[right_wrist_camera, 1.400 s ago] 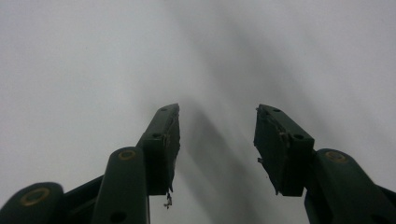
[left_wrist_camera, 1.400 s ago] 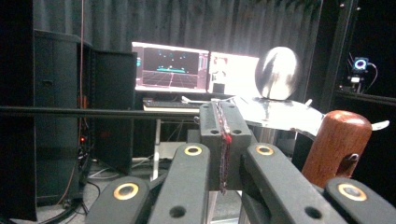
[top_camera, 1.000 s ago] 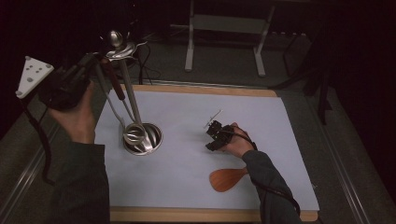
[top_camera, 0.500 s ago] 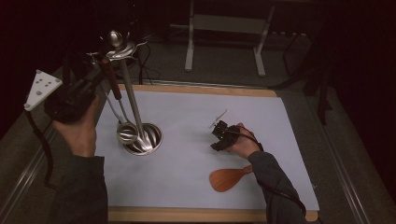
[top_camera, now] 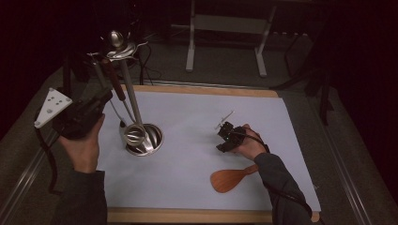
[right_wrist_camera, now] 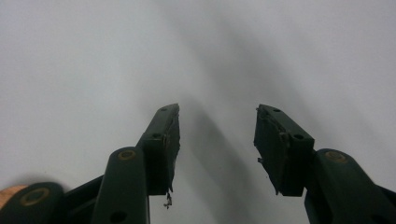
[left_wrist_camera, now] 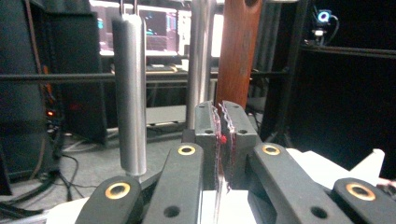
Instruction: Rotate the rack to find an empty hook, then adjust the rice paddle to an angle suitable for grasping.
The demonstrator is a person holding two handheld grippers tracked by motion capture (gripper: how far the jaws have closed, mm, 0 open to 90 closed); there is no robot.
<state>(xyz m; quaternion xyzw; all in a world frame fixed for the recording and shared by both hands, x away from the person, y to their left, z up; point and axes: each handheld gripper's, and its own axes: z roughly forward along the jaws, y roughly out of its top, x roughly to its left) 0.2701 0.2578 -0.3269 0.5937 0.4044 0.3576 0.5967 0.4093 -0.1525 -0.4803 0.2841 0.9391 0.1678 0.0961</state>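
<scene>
Wooden spatula (top_camera: 230, 179) at 6 o'clock on white mat (top_camera: 197, 122). Right gripper (top_camera: 224, 136) just beyond, jaws apart, empty. Left gripper (left_wrist_camera: 223, 122) at 9 o'clock, jaws just easing open, thin gap, beside ladle (top_camera: 135, 135) on steel rack (top_camera: 143, 139).

The left gripper (top_camera: 101, 103) is black with a pale grey plate, its brass-ringed jaws nearly together, a thin clear strip with a red dot between them. Just ahead of it rise a shiny silver handle (left_wrist_camera: 129, 93) and a reddish-brown wooden handle (left_wrist_camera: 238, 51). The right gripper (right_wrist_camera: 217, 140) is black over the light grey mat (top_camera: 197, 117); an orange-brown wooden spatula (top_camera: 227, 180) lies near it.
</scene>
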